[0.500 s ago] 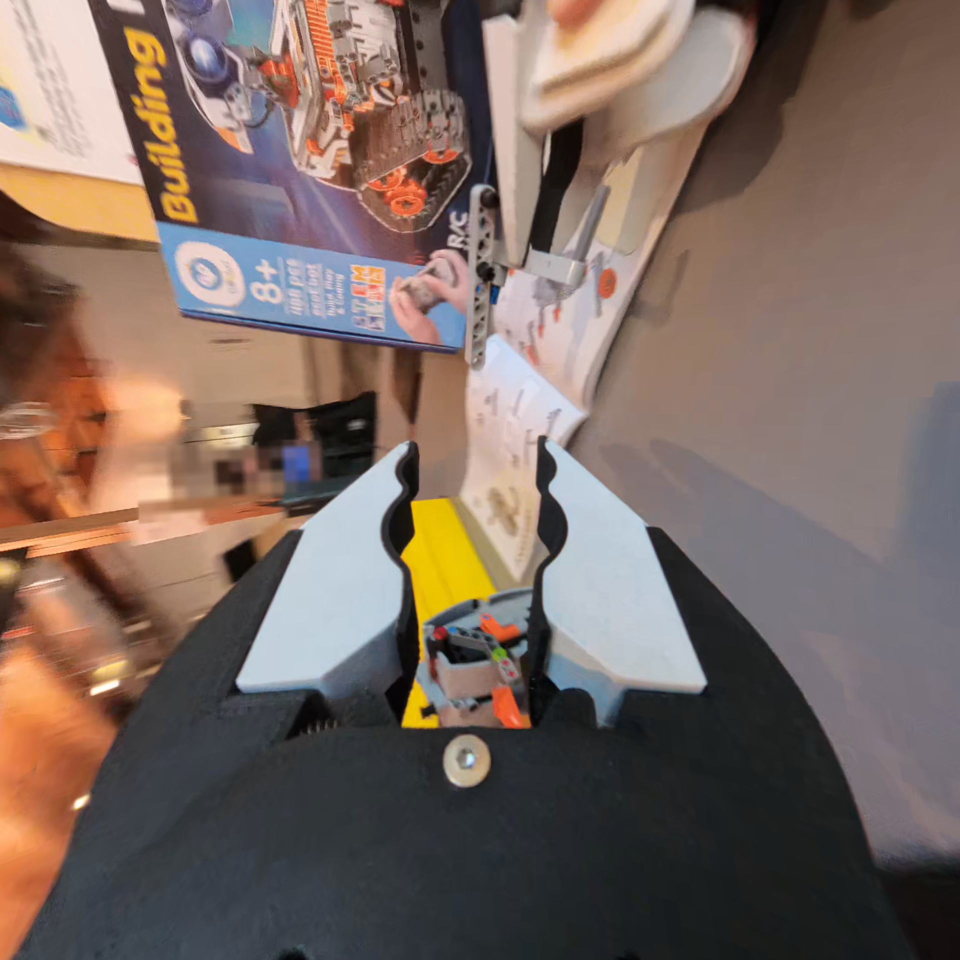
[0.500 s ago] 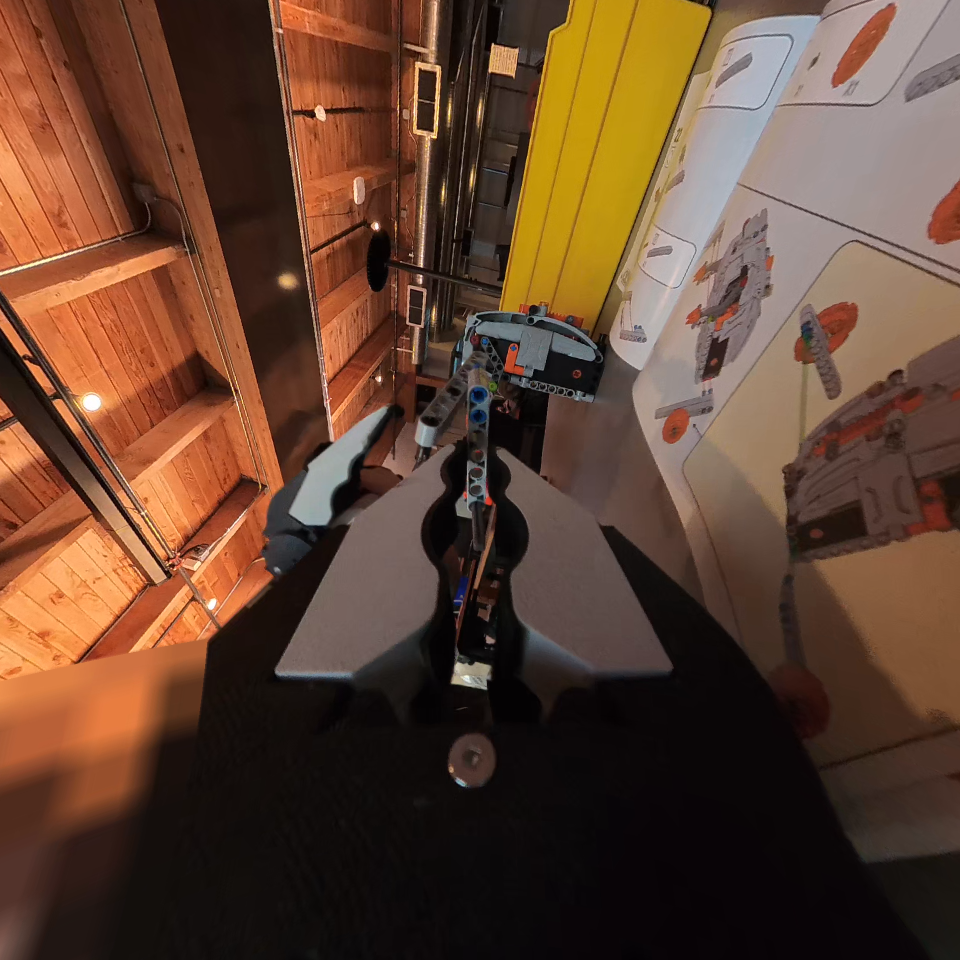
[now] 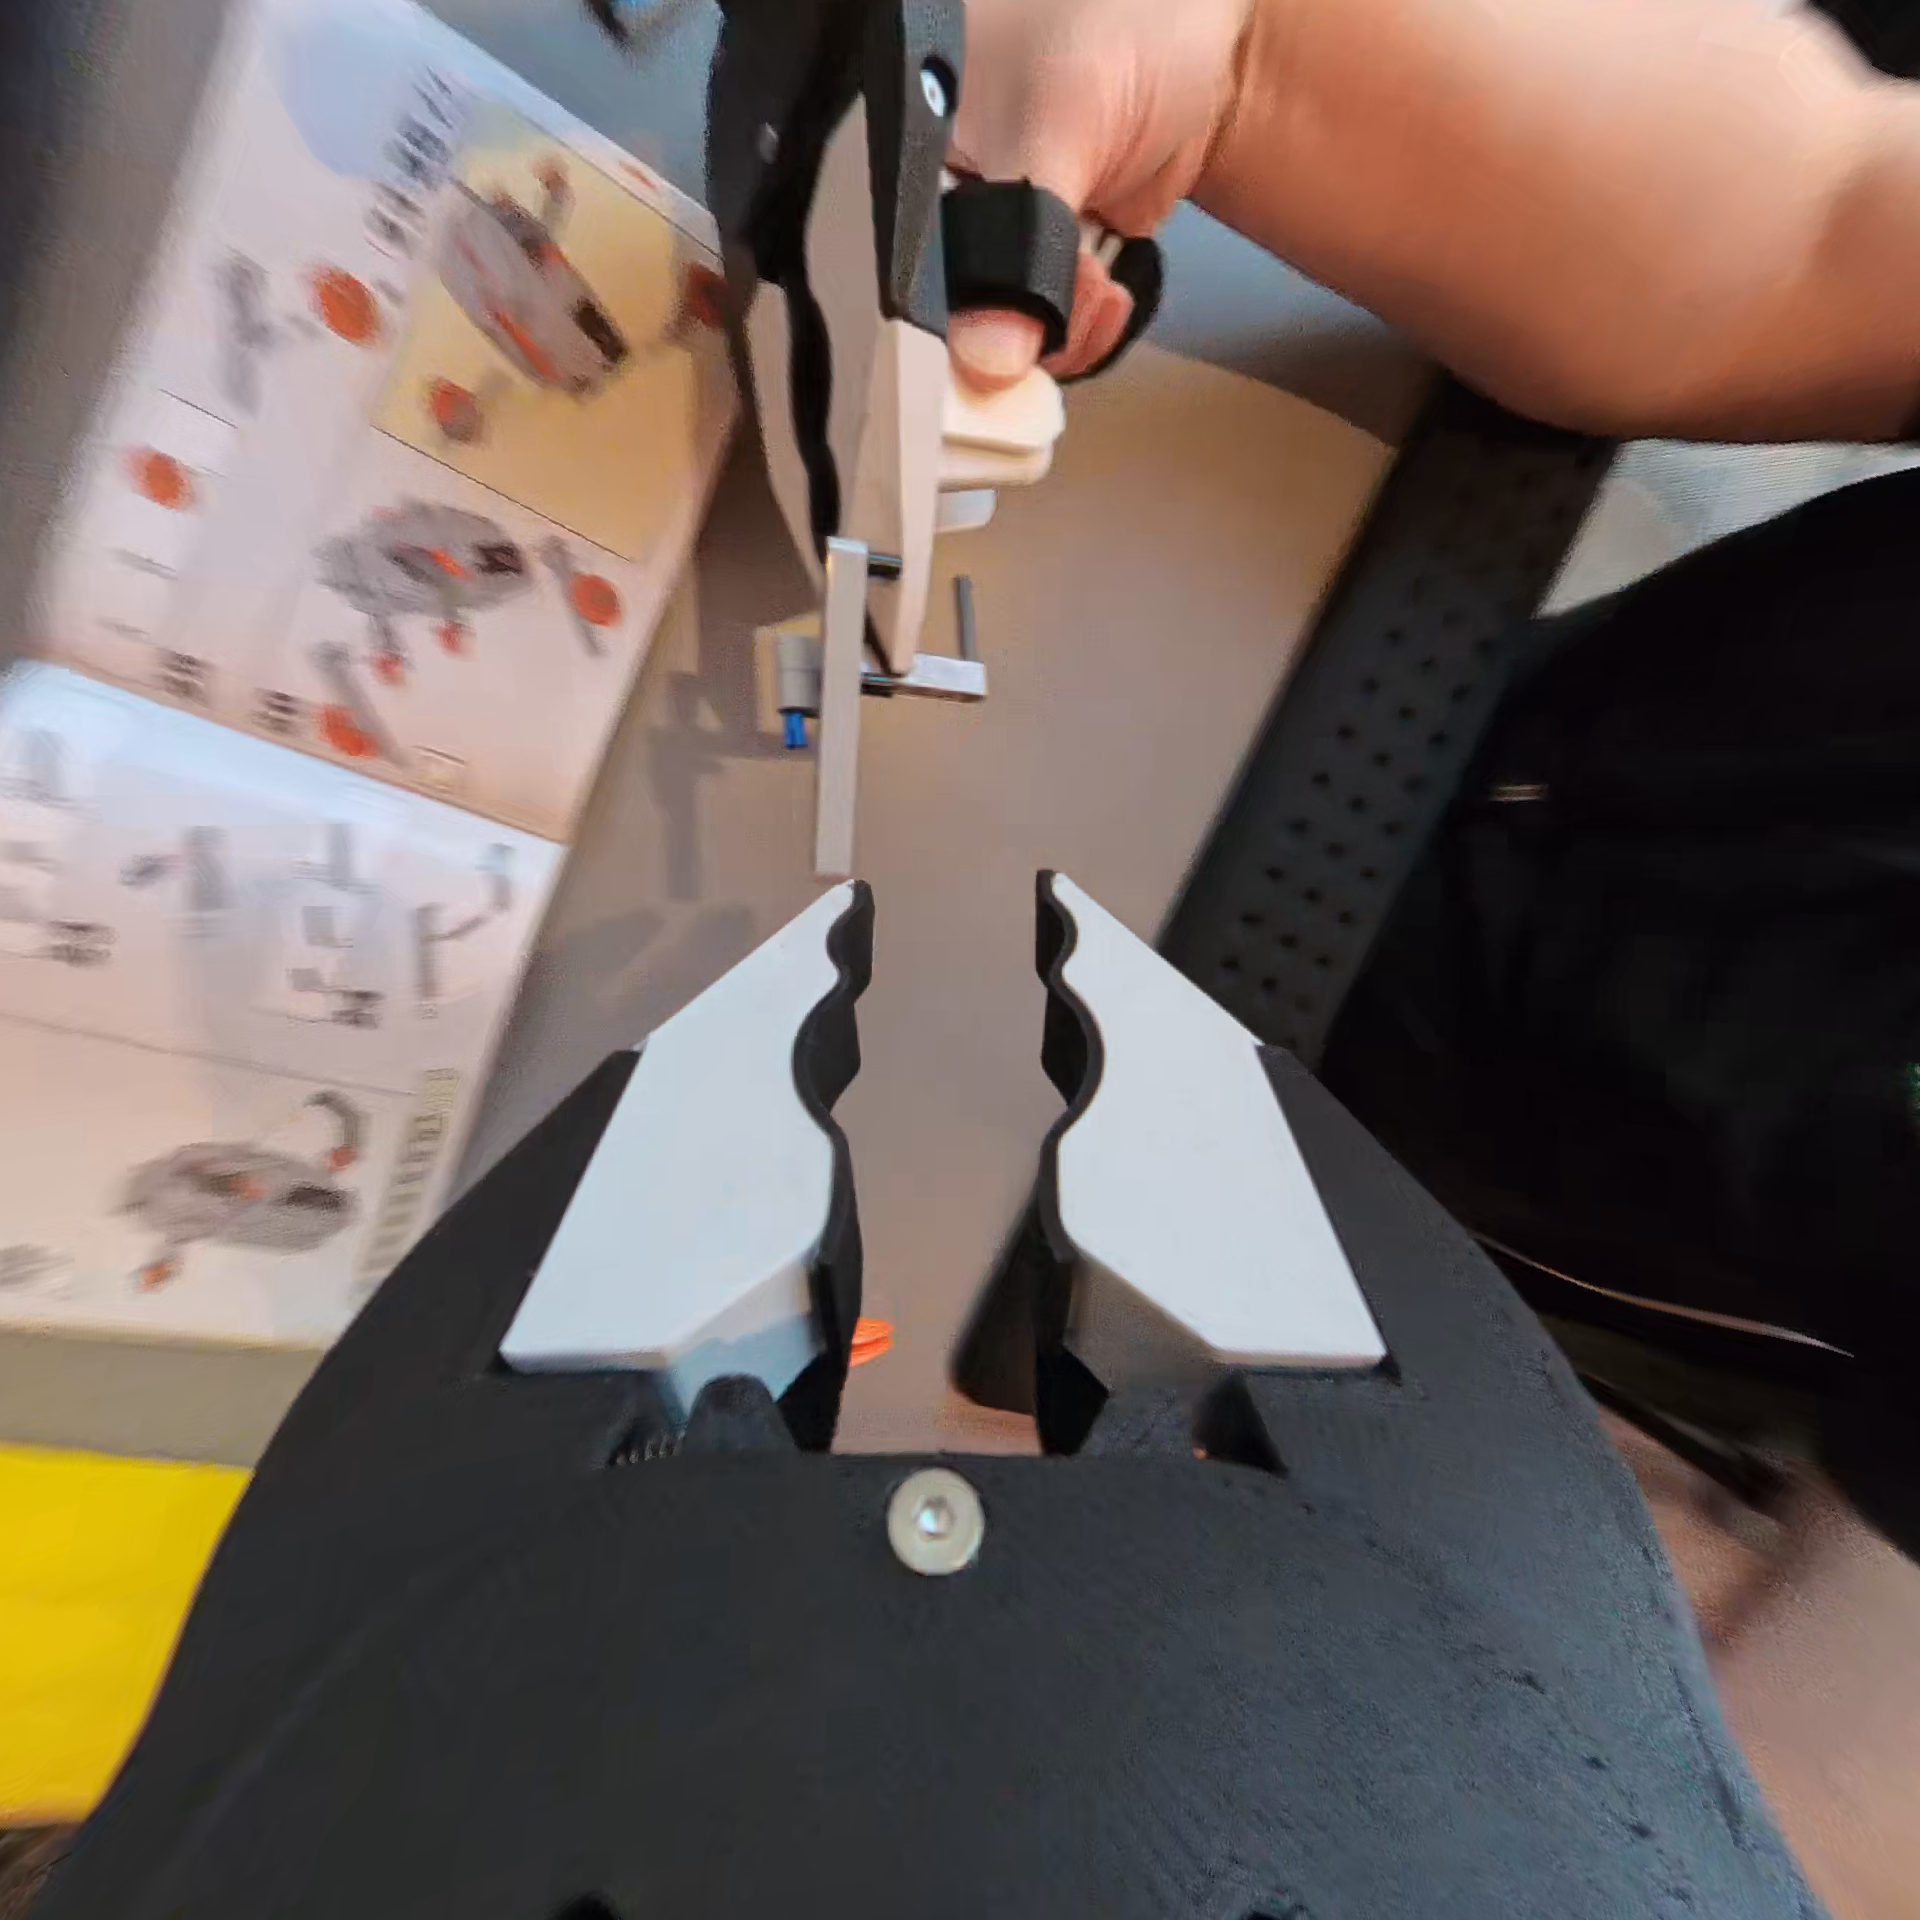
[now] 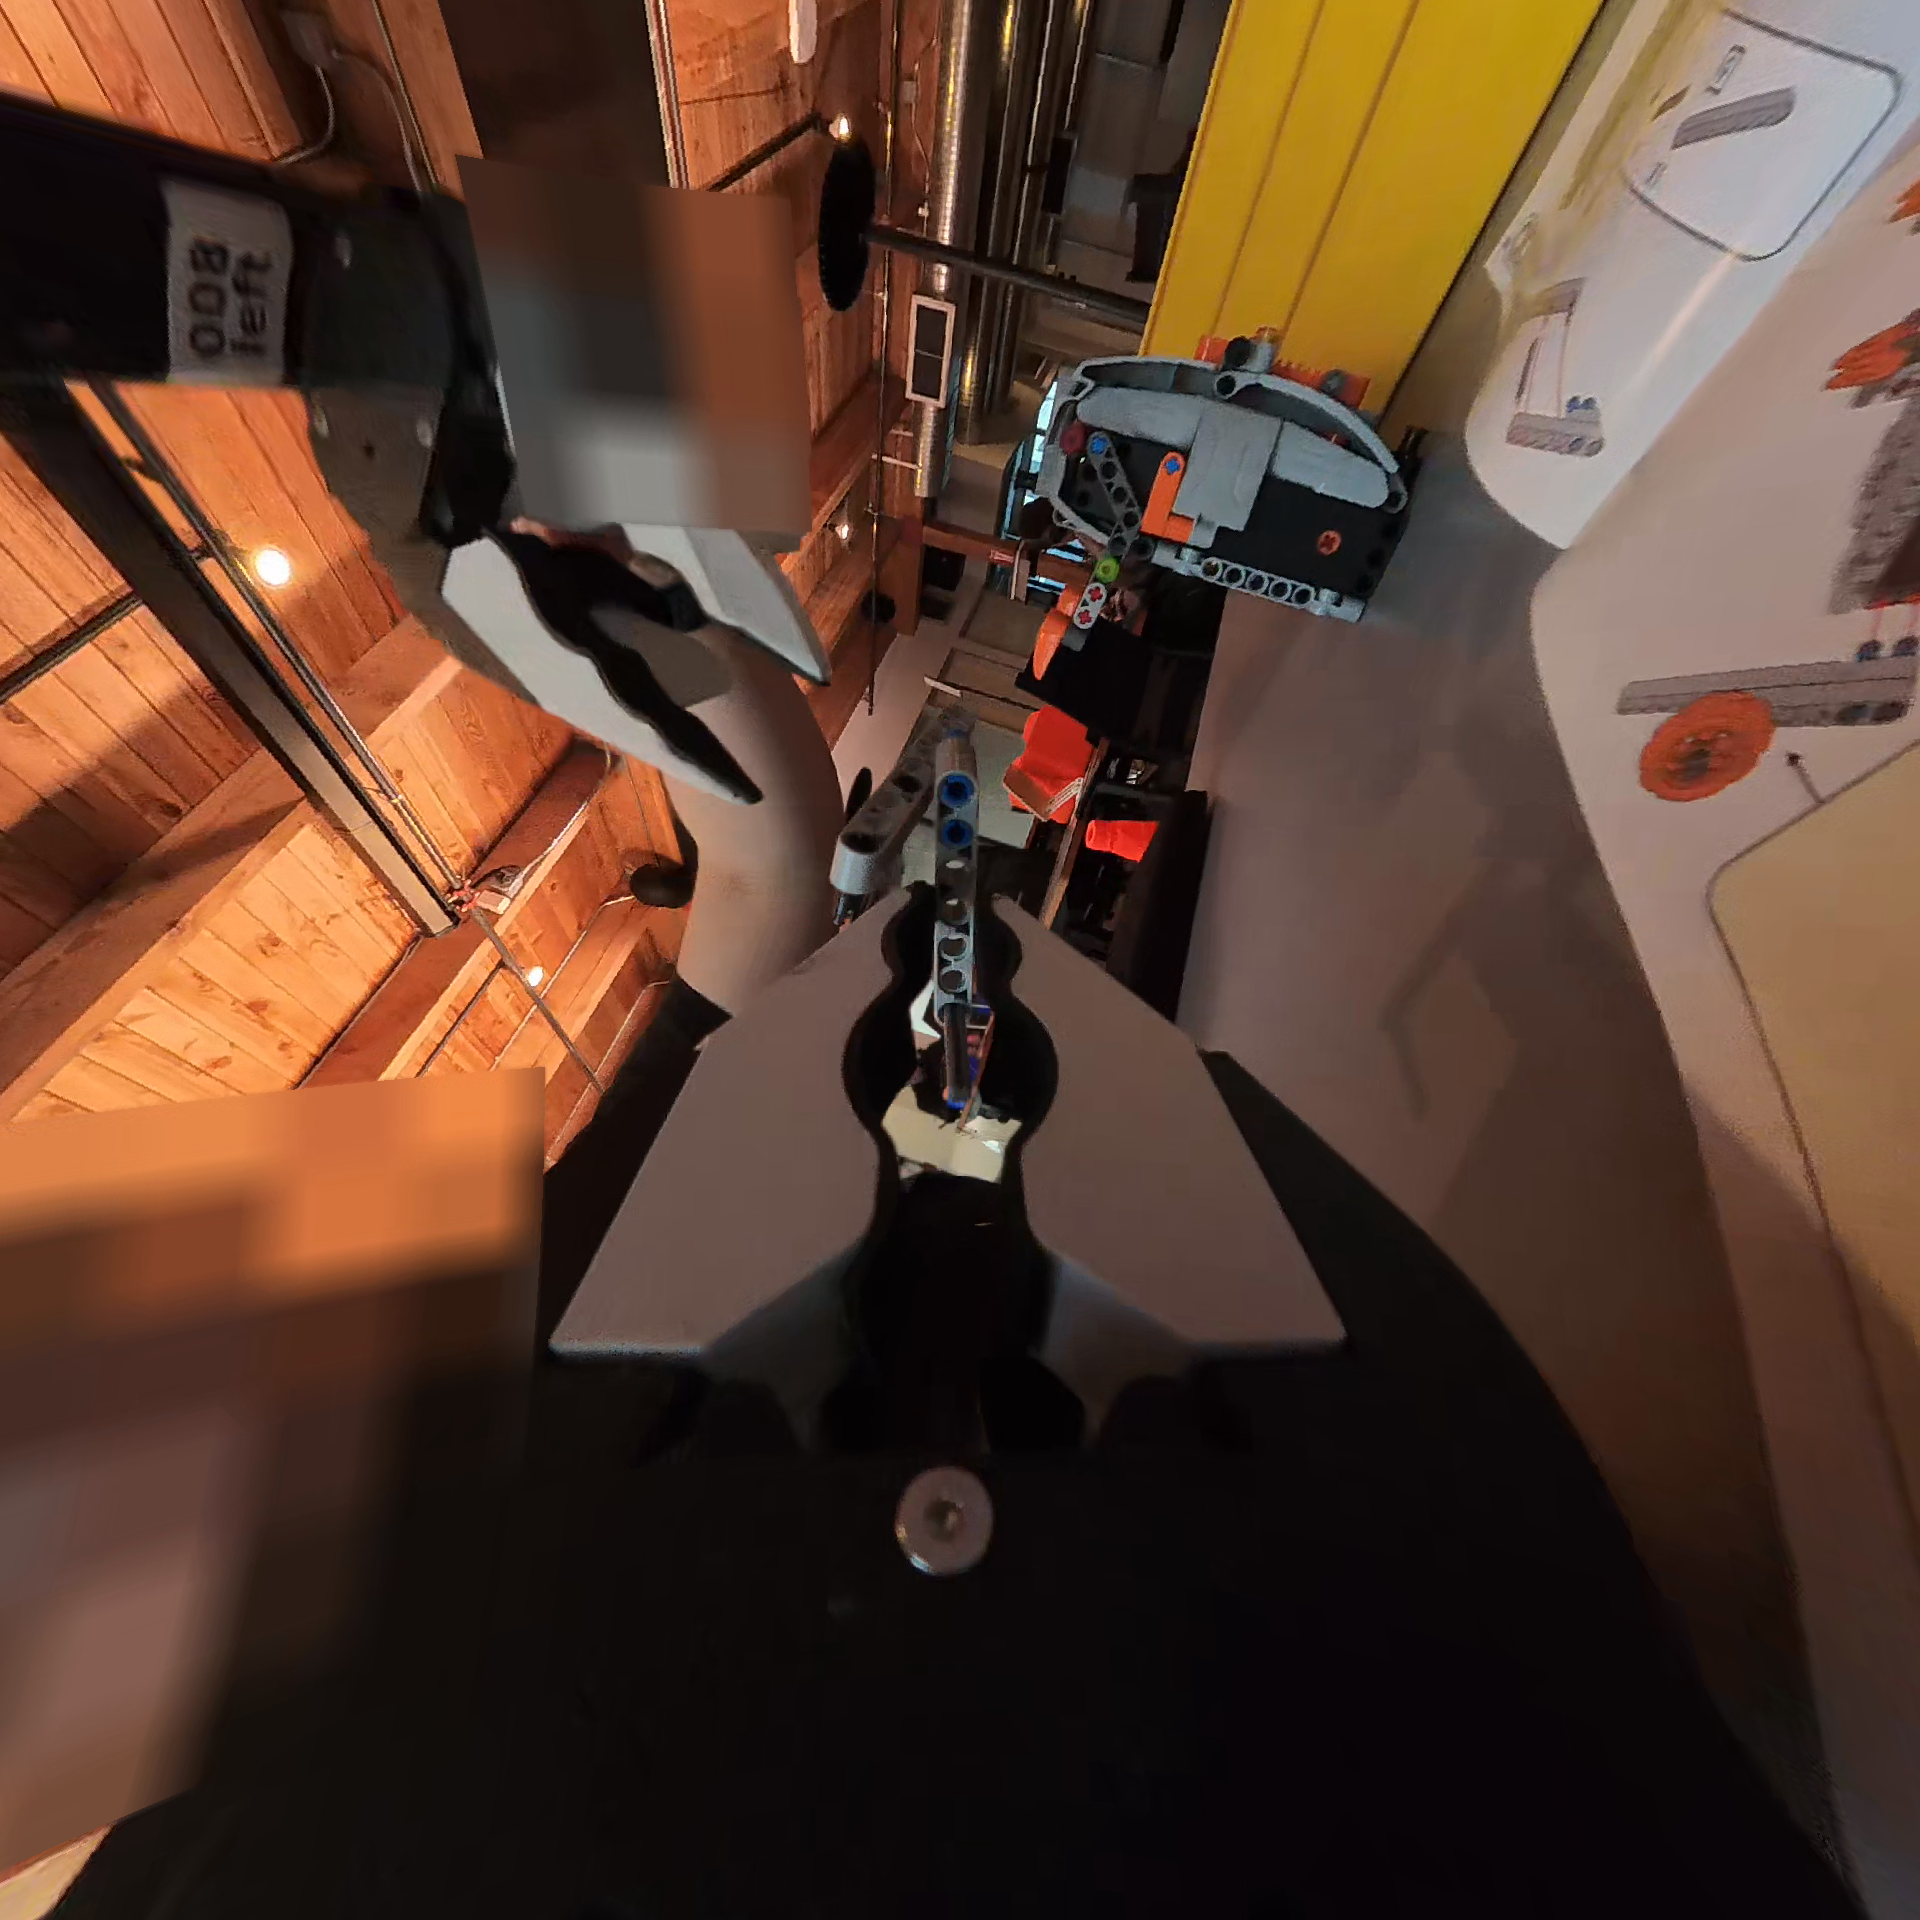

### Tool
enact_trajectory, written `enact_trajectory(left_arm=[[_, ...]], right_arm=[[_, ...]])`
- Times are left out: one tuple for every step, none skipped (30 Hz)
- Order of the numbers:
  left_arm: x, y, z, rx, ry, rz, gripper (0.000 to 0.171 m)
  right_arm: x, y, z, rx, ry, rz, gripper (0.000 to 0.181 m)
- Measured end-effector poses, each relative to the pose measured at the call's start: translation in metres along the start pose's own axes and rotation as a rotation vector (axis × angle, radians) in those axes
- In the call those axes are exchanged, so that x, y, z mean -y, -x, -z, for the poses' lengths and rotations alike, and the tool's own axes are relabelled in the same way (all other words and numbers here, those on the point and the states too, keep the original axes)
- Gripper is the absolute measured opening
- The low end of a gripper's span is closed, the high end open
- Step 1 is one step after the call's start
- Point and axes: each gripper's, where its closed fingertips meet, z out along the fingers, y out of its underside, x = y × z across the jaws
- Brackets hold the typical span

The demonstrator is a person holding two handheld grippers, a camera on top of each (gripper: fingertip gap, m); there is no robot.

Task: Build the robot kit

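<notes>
A: Item one, the beam?
B: Grey plastic strip, long and flat, a row of round holes, two blue pegs near its far end. A second holed grey strip branches off at an angle. The right gripper pinches it between fingertips pressed close on its lower part; most of it juts beyond the tips.

A: From the other camera?
B: The same beam is seen edge-on, hanging from the right gripper, with a short grey crosspiece and a blue peg at its side. A hand grips the black handle, one finger through a black loop.

A: The left gripper?
B: Matte black body, pale grey wedge fingers with wavy black inner pads. Fingers spread, nothing between them, tips just short of the beam's free end.

A: Surroundings?
B: Smooth grey table. An open instruction booklet, glossy pages with grey and orange drawings, lies left of the beam. A partly built model, grey, black and orange, stands beyond the beam against a yellow box. A perforated black chair edge is on the right.
</notes>
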Motion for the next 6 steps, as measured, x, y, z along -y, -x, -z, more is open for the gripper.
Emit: enact_trajectory(left_arm=[[0.001,-0.001,-0.002,-0.087,0.018,0.051,0.030],[0.002,0.001,-0.003,-0.142,0.028,0.088,0.029],[0.002,0.005,-0.005,-0.178,0.047,0.107,0.027],[0.000,0.013,-0.007,-0.178,0.077,0.104,0.030],[-0.002,0.022,-0.010,-0.161,0.103,0.089,0.032],[-0.004,0.026,-0.013,-0.179,0.130,0.083,0.034]], right_arm=[[-0.002,0.000,-0.001,0.000,0.012,0.000,0.004],[-0.004,-0.001,-0.003,-0.005,0.026,0.002,0.004],[-0.006,-0.001,-0.004,-0.007,0.037,0.001,0.004],[-0.007,-0.001,-0.005,-0.002,0.043,-0.002,0.004],[-0.007,-0.002,-0.005,-0.001,0.045,-0.008,0.004],[-0.008,-0.003,-0.006,-0.009,0.048,-0.008,0.004]])
